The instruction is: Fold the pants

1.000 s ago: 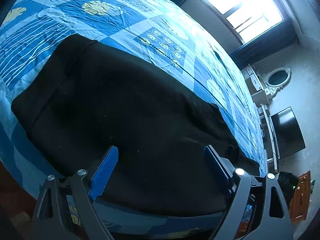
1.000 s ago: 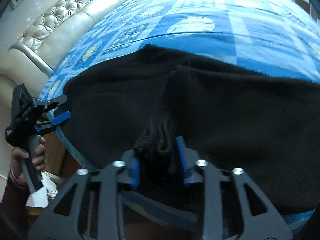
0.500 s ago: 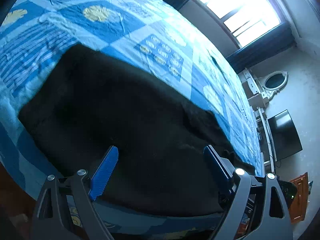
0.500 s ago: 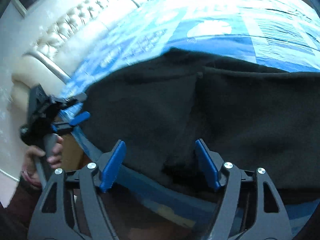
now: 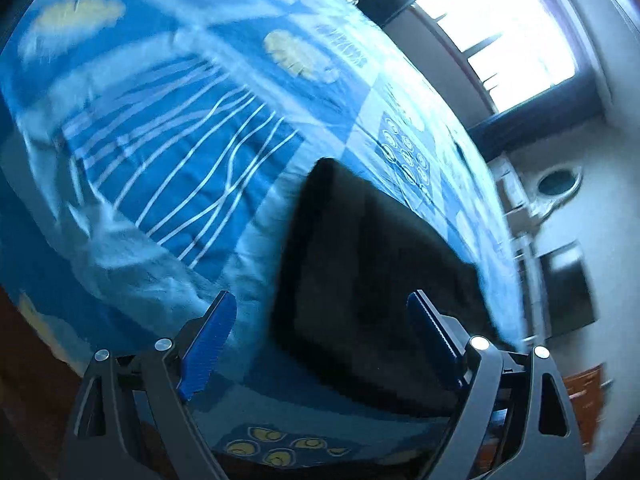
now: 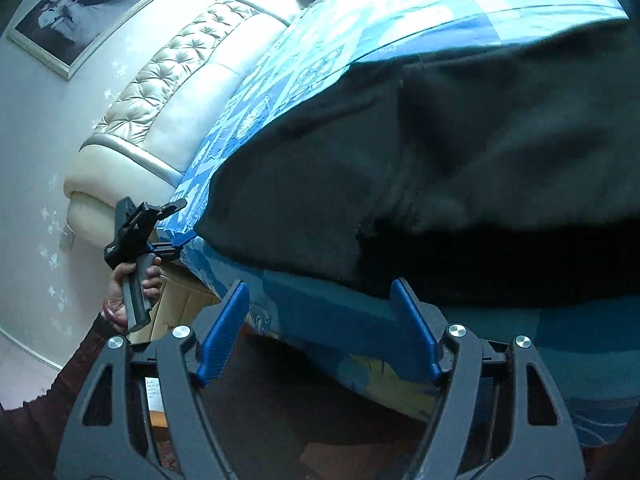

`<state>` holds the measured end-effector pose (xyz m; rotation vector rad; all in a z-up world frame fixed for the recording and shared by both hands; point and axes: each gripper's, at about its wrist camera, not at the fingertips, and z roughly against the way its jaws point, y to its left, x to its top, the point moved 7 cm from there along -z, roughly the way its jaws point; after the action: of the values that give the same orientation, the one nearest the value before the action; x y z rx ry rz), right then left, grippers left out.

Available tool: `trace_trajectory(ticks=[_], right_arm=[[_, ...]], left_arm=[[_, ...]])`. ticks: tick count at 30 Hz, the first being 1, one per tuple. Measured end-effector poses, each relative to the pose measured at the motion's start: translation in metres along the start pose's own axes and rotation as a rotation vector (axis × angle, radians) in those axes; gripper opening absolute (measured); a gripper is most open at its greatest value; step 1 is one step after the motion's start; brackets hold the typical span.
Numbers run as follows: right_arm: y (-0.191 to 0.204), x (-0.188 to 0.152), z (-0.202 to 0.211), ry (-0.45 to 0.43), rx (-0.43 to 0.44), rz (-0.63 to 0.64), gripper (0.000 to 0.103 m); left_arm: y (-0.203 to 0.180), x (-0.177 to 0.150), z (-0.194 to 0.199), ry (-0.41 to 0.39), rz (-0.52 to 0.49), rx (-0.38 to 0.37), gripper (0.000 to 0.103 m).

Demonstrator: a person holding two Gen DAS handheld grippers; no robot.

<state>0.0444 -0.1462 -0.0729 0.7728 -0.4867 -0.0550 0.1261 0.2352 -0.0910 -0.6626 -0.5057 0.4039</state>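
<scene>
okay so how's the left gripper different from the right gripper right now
The left gripper frames the end edge of the black fabric pants, while the right gripper sits off the bed edge, its jaws just opened and clear of the cloth. The left looks over the blue patterned bedspread; the right looks toward the tufted cream headboard. Both stand open with blue pads, holding nothing.
</scene>
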Motion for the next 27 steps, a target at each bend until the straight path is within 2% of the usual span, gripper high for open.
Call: trace_trajectory(ticks=[5,8,11,17,21,23,24,25,27], right_arm=[[0.0,0.0,0.004,-0.007,0.014,-0.017,0.073],[-0.002,-0.004,0.006,-0.008,0.014,-0.019,0.074],[-0.001,-0.004,0.006,-0.012,0.018,-0.025,0.074],[0.0,-0.003,0.006,-0.009,0.02,-0.03,0.074],[-0.001,-0.002,0.003,-0.008,0.022,-0.033,0.074],[0.0,-0.003,0.003,-0.011,0.021,-0.03,0.074],[0.001,-0.003,0.003,-0.011,0.021,-0.028,0.074],[0.001,-0.003,0.004,-0.012,0.024,-0.028,0.074],[0.001,-0.002,0.005,-0.019,0.031,-0.032,0.074]], left_arm=[[0.005,0.008,-0.014,0.025,0.05,-0.138,0.086],[-0.004,0.003,-0.02,0.068,0.077,-0.275,0.086],[-0.006,-0.005,-0.03,0.1,0.046,-0.269,0.086],[0.002,-0.004,-0.029,0.114,0.125,-0.347,0.086],[-0.012,-0.008,-0.037,0.097,0.074,-0.294,0.084],[-0.014,-0.009,-0.046,0.112,0.058,-0.241,0.057],[-0.01,-0.008,-0.05,0.132,0.06,-0.212,0.027],[-0.009,-0.013,-0.056,0.15,0.07,-0.188,0.021],[-0.009,-0.014,-0.057,0.145,0.079,-0.186,0.02]])
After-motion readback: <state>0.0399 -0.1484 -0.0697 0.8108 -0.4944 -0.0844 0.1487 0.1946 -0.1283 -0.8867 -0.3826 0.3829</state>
